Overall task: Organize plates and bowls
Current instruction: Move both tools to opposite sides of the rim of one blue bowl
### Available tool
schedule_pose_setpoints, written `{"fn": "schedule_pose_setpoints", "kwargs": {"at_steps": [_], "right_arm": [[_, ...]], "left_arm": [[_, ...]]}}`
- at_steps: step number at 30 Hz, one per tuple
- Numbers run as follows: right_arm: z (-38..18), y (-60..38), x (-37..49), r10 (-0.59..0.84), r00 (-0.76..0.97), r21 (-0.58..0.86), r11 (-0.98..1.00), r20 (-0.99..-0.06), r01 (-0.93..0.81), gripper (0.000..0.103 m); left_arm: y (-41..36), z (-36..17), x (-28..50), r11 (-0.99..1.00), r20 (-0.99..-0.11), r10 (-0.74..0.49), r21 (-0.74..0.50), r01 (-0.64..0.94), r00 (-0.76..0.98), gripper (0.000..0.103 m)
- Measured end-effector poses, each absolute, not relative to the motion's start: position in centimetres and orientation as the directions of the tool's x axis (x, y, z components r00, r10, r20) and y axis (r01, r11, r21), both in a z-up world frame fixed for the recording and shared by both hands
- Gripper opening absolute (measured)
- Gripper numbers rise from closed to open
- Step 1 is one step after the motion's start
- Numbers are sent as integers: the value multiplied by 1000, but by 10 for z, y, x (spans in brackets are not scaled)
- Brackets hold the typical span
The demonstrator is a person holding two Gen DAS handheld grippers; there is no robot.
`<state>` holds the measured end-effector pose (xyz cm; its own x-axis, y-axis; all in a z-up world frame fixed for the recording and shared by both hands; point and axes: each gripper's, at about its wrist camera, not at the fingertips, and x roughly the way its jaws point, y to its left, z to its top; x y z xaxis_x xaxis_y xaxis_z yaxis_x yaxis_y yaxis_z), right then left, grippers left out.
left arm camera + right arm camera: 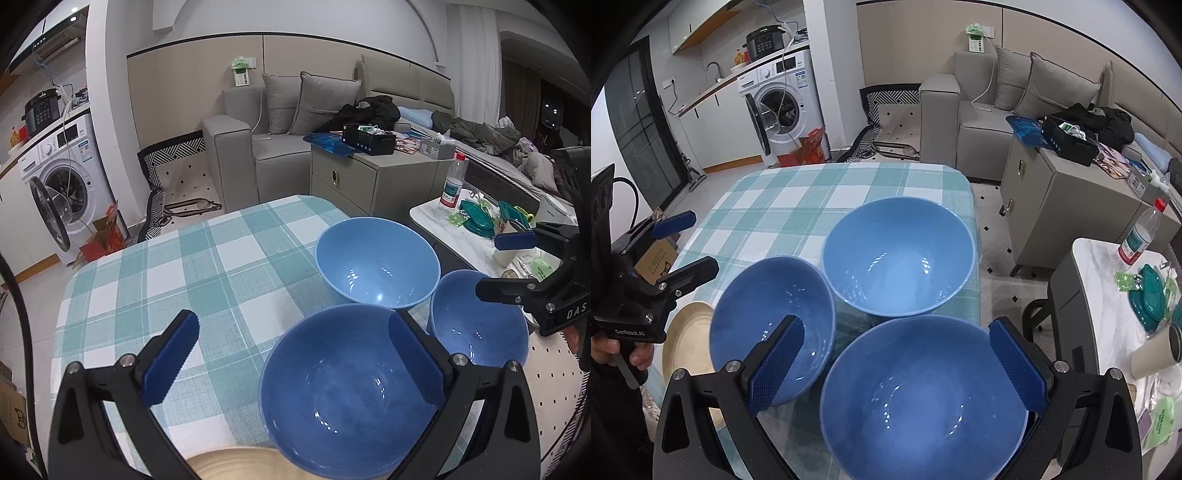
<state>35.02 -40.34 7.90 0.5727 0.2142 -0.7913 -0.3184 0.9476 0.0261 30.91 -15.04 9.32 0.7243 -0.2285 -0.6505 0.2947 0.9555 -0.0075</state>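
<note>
Item 1, grippers, count two. The left gripper [291, 363] is hanging over the near edge of the table with its jaws spread wide and nothing between them; its right finger [413, 363] is showing in front of a bowl's rim, contact not discernible. The right gripper [895, 363] is likewise standing wide open, holding nothing, its two blue pads straddling the nearest bowl from above.

Item 2, bowls, count three, all blue, all upright, all sitting on the checked tablecloth [177, 266]. The near dark bowl [923, 398] is lying closest to the right gripper. The left dark bowl [772, 332] is sitting just beside it (the rims appear to be touching or nearly so). The pale blue bowl [899, 254] is resting behind both, near the table's right edge, and is looking the widest of the three.

Item 3, plates, count one seen. A tan plate [689, 339] is lying at the near left of the table, partly hidden behind the left dark bowl.

Item 4, surroundings, farther off. One side table [1104, 258] is carrying one water bottle [1141, 232]. One grey cabinet [1067, 199], one grey sofa [990, 110] and one washing machine [779, 99] (door hanging open) are standing beyond.
</note>
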Motion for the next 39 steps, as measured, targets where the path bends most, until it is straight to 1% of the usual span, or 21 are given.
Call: {"fn": "schedule_pose_setpoints", "kwargs": {"at_steps": [18,28,39], "right_arm": [[61,-417,391,202,543,52,959,-815,-279,102],[52,-420,409,170,536,35,967,-827,-253,102],[32,-421,428,162,502,44,970,-850,-238,102]], "left_arm": [[-166,80,348,954,-677,-233,-20,299,698,103],[-180,74,368,949,-691,-244,-25,314,680,103],[-193,64,385,945,-716,-244,-22,327,654,103]]}}
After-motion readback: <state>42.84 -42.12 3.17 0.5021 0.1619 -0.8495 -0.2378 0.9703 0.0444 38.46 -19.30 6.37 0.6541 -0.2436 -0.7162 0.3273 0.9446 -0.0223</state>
